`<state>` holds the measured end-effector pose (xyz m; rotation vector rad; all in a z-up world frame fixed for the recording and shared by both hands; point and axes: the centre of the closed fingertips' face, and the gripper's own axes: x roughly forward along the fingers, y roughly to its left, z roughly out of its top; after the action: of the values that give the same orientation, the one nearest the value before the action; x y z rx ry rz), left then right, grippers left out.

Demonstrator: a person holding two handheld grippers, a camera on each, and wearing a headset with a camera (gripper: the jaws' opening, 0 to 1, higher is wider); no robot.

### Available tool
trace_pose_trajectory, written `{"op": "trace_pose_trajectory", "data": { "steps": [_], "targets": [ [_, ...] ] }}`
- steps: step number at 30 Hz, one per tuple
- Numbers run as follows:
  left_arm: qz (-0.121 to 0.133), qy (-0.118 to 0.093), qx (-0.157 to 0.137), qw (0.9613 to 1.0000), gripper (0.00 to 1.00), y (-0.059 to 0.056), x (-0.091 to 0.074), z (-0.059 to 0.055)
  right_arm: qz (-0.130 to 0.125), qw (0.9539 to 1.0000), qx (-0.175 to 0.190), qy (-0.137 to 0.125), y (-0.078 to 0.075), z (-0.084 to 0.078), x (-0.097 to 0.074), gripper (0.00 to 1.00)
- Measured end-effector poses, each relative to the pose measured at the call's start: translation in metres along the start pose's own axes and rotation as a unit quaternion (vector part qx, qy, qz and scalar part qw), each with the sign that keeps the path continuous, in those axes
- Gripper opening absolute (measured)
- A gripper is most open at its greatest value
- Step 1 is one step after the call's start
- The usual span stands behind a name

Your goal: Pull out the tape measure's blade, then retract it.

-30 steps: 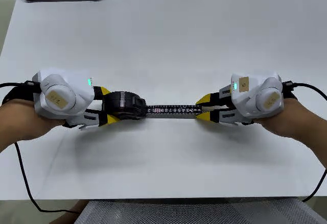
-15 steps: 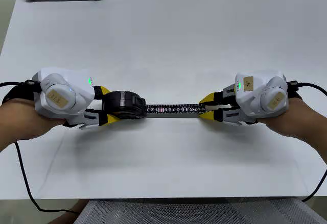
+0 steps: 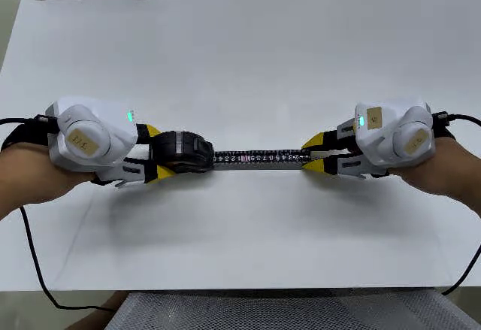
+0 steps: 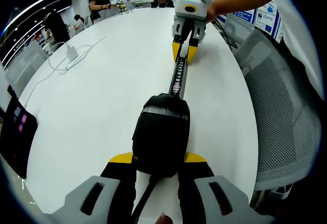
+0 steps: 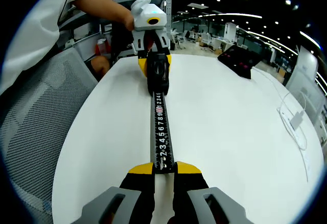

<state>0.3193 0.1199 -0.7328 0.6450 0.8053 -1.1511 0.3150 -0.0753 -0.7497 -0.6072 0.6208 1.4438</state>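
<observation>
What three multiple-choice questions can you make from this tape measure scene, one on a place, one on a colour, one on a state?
1. Where is the tape measure's case?
A. In a bare hand.
B. Between the jaws of the left gripper.
C. On the floor.

2. What colour are the grippers' fingertips?
A. Yellow.
B. Red.
C. Blue.

3. What state is the blade in?
A. Fully retracted.
B. Snapped off.
C. Partly pulled out, its end held by the right gripper.

Answers:
1 B: the left gripper view shows the black case sitting between that gripper's jaws.
2 A: yellow tips show on both grippers.
3 C: the numbered blade runs from the case to the right gripper's shut jaws.
</observation>
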Motion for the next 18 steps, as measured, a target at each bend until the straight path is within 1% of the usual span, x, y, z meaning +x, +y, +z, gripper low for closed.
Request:
{"op": "trace_pose_trajectory", "data": {
  "steps": [7, 18],
  "targets": [
    [0.001, 0.000, -0.001, 1.0000, 0.26, 0.000, 0.000, 0.000, 0.002, 1.0000, -0.003, 0.007, 0.000, -0.004, -0.005, 0.09],
    [0.003, 0.001, -0.001, 1.0000, 0.26, 0.000, 0.001, 0.000, 0.002, 0.9998, -0.004, 0.019, -0.003, -0.016, -0.015, 0.09]
  ]
}}
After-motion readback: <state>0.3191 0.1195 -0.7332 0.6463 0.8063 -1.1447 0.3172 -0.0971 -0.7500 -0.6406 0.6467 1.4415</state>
